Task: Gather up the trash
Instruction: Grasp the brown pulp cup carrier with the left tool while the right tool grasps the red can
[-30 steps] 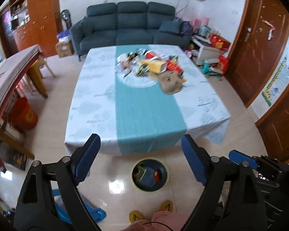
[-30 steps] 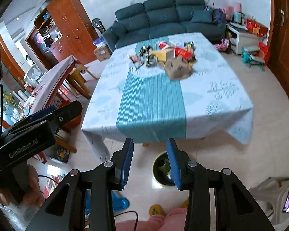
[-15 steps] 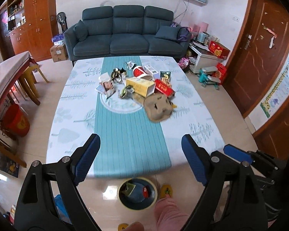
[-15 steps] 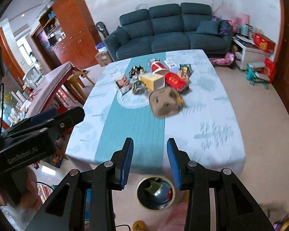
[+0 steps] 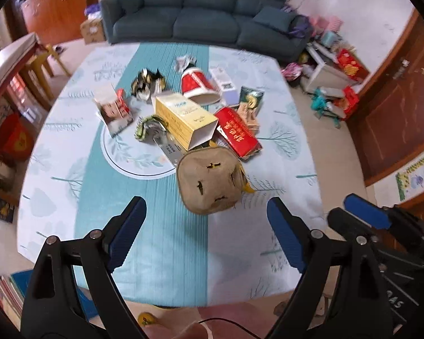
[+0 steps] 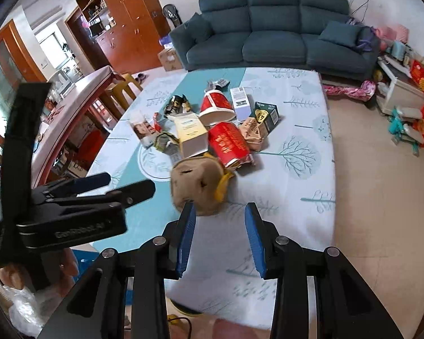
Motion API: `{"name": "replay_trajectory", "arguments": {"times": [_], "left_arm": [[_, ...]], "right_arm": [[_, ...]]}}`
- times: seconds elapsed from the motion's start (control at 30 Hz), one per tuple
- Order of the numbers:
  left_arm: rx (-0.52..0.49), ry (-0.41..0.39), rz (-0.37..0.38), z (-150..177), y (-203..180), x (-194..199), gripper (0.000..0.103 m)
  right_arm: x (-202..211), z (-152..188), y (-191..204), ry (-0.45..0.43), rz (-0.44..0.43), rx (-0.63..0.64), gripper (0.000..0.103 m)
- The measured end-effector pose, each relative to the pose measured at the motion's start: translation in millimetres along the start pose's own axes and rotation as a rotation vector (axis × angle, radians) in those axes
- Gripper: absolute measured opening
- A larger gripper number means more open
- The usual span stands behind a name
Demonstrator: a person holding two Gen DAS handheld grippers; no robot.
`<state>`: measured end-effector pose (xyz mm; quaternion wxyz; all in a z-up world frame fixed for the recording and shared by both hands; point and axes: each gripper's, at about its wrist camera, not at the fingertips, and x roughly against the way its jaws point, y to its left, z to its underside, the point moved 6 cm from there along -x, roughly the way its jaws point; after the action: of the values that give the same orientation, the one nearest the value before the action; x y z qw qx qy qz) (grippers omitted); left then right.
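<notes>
Trash [image 5: 195, 113] now lies much closer than a second ago, heaped mid-bench [image 5: 166, 240]: crumpled tan bag [image 5: 209, 180], yellow carton [image 5: 183, 118], red box [image 5: 237, 135]. Left gripper [image 5: 206, 226] gapes wide, empty. From the right, right gripper [image 6: 220, 226] stands partly open, empty, just short of the bag [image 6: 198, 180]; sofa [image 6: 271, 28] behind.

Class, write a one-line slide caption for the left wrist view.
Open left gripper above the tablecloth, facing a trash pile with a brown cup carrier nearest.
</notes>
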<state>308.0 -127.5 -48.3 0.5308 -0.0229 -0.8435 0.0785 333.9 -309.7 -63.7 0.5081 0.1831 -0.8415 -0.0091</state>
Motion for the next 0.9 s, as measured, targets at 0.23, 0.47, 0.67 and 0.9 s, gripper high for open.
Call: {"name": "replay_trajectory", "arguments": {"times": [0.23, 0.47, 0.67, 0.9], "left_arm": [[0.16, 0.135, -0.046, -2.6, 14.9, -81.5, 0.085], [0.255, 0.214, -0.057, 3.7, 25.5, -121.6, 0.085], [0.255, 0.257, -0.039, 2.6, 15.6, -140.1, 0.085], [0.281, 0.293, -0.052, 2.8, 18.1, -160.3, 0.068]], "right_arm": [[-41.3, -11.4, -19.7, 0.047, -0.046, 0.005, 0.037], [-69.8, -19.1, -25.2, 0.094, -0.075, 0.026, 0.037], [-88.8, -29.6, -25.6, 0.122, -0.109, 0.024, 0.037], [-114.8, -41.4, -24.0, 0.167, -0.139, 0.036, 0.037]]}}
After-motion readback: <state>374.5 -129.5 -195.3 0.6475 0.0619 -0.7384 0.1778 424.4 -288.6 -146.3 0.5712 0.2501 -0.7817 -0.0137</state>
